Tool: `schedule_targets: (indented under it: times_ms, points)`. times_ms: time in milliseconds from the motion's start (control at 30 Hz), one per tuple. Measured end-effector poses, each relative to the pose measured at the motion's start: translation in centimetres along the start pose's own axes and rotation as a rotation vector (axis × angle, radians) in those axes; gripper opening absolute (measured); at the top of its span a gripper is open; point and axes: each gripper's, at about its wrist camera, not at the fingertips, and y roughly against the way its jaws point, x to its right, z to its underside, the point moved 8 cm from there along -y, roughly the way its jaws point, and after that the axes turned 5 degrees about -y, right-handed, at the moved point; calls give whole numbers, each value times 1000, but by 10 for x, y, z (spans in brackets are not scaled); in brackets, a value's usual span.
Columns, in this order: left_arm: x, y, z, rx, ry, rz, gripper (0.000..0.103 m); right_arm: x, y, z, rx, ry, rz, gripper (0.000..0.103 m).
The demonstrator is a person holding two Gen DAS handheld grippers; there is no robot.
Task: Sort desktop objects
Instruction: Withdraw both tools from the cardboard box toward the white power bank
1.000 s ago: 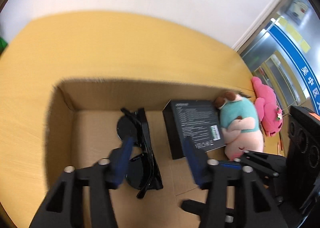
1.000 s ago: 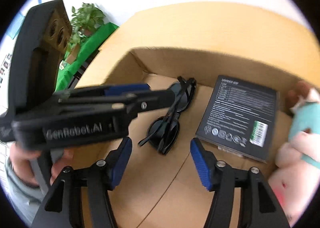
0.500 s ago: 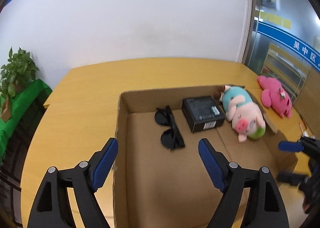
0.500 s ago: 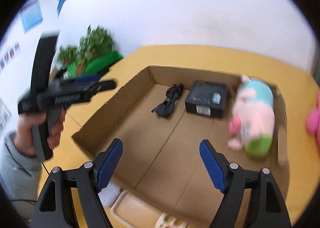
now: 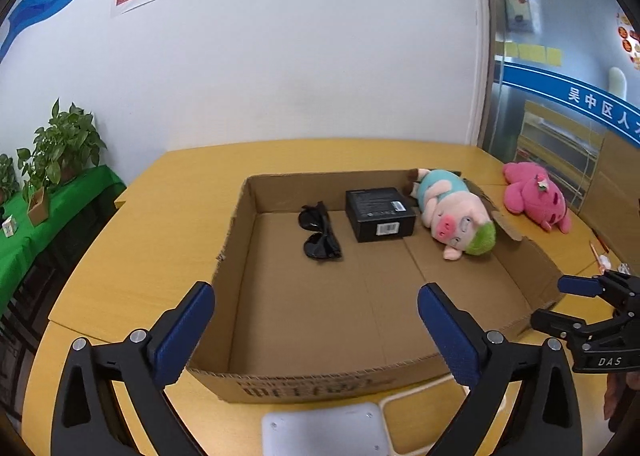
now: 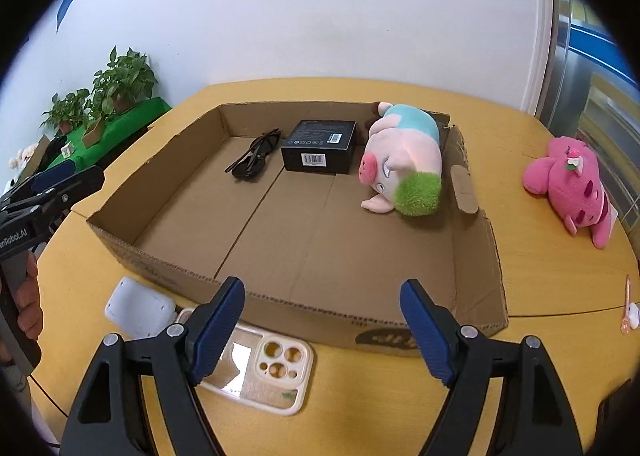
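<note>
Both grippers, left (image 5: 316, 330) and right (image 6: 322, 330), had been drawn back from the cardboard box (image 6: 304, 310), jaws widened and empty; sunglasses (image 5: 319, 232) were left inside.

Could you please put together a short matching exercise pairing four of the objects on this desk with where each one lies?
Things:
1. black sunglasses
2. pink plush toy
3. cream phone case
4. black rectangular box

Places:
A. on the table, right of the cardboard tray
B. inside the tray, between two other items
C. on the table, in front of the tray
D. inside the tray, leftmost item

Pairs: 1-D, 2-A, 3-C, 4-B
</note>
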Motion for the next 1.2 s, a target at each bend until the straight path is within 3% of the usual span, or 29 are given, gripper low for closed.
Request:
schedule_targets:
  times_ms: [133,533,767,867,1000,1200]
  points:
    - [14,6,8,-15,28,48,103,-4,17,4,13,-5,-21,80]
    - [33,21,17,-25,29,67,103,-7,33,15,29,-10,-43,80]
    - [34,14,53,-115,36,70,103,-20,1,64,-103,-37,-165,80]
    - [38,12,71,-151,31,79,103,-21,-22,88,-171,-56,-170,80]
    - [39,9,87,-183,42,87,103,-16,-38,97,-183,-73,-149,80]
    - [39,2,103,-229,74,99,103,-29,-49,96,-192,-35,-242,80]
